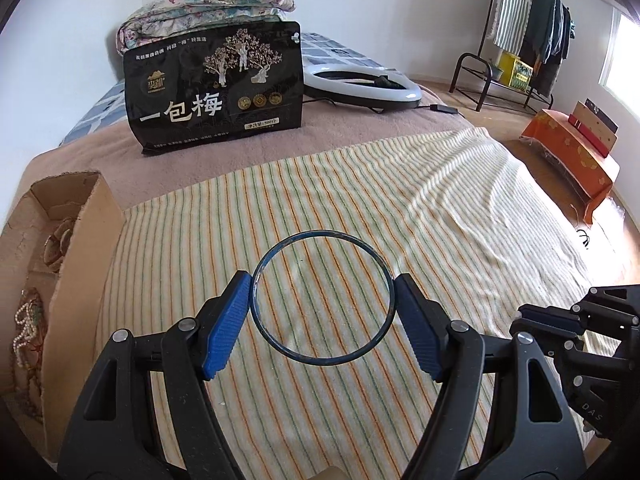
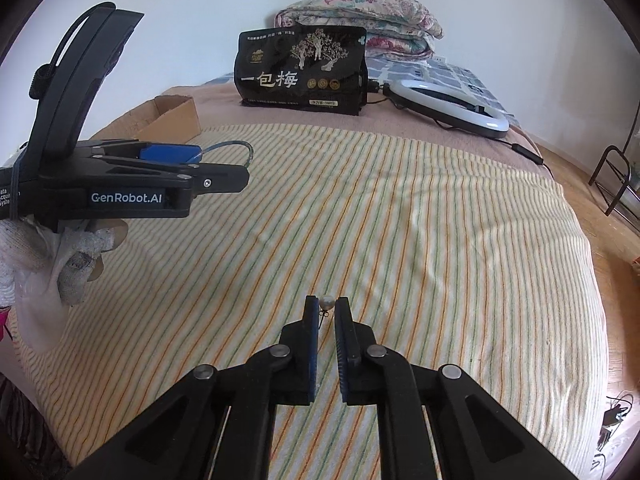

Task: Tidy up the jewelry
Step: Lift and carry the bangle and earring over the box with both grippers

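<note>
Two pieces are up: your left gripper [image 1: 323, 300] clamps the thin dark-blue metal bangle [image 1: 322, 297] across its rim, stiff but slippery; your right gripper [image 2: 327, 307] pinches the tiny white pearl earring [image 2: 327, 302], light, easily dropped, above the striped towel [image 2: 400, 220].

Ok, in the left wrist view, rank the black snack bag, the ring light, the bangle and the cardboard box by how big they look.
1. Black snack bag, largest.
2. Cardboard box, cut off by the picture's edge, so unsure.
3. Bangle and ring light look alike; the bangle, held in the left hand-held gripper, is much nearer, so I won't rank them.
</note>
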Motion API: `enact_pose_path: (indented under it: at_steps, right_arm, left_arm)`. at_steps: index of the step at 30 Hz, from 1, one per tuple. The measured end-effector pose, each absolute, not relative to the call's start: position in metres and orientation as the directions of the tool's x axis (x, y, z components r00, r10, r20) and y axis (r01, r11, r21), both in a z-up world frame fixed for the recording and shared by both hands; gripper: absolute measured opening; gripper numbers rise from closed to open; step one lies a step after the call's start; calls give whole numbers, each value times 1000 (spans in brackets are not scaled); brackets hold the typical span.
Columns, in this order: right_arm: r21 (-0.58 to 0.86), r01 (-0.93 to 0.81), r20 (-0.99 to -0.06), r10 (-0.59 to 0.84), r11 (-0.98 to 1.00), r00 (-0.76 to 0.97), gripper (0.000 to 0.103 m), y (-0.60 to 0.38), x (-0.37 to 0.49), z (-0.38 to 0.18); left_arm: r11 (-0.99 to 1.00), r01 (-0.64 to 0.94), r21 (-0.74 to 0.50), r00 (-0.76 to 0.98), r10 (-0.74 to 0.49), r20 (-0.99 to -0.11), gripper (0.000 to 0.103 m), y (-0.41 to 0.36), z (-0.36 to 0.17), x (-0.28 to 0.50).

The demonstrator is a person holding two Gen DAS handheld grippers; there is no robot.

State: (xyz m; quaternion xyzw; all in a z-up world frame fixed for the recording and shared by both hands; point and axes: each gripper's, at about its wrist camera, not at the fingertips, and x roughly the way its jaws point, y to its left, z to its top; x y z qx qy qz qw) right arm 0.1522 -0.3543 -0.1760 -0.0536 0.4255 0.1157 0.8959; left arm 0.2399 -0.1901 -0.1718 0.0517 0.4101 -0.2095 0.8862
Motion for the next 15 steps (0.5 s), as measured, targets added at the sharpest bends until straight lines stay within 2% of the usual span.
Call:
enact_pose_path:
  at_steps: [15]
  right_arm:
    - [-29,-269,-700,172,963,693,5,-321,153,-103]
  left_arm:
    - [933,351,-83,686,-317,-655,74,-125,-101,213]
